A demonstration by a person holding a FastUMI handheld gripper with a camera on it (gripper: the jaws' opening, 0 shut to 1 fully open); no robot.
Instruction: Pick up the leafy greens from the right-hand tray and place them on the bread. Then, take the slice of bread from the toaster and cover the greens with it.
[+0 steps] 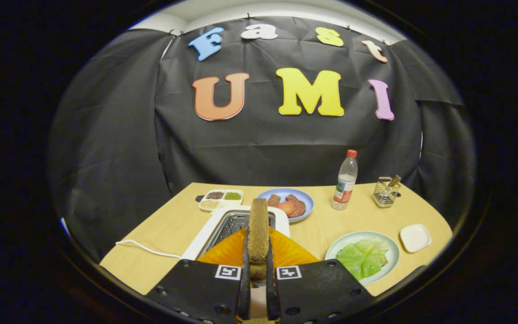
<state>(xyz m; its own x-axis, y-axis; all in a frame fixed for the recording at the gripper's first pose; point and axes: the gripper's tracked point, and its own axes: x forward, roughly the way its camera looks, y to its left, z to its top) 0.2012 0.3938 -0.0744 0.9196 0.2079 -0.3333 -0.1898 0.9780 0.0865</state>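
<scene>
The gripper (257,265) is clamped on a slice of bread (258,234), both fingers pressing its flat faces so that it stands on edge between them, showing a coarse brown crust and a rough, grainy side. Just beneath and beyond the slice lies a glossy orange plate (290,252) with ridged facets. Behind that sits the white toaster (223,225), its metal slot open to view, with a thin white cord (146,247) trailing away across the smooth, pale wooden table (322,229). Right of the fingers, a round pale green tray (389,252) holds crinkled leafy greens (363,258), lying flat. Just beside it rests a small square white dish (415,237). Farther back stand a divided tray of seeds (221,200), a blue plate (306,200) of reddish-brown food, a clear plastic bottle (345,180) with a red cap, and a wire mesh holder (385,192).
</scene>
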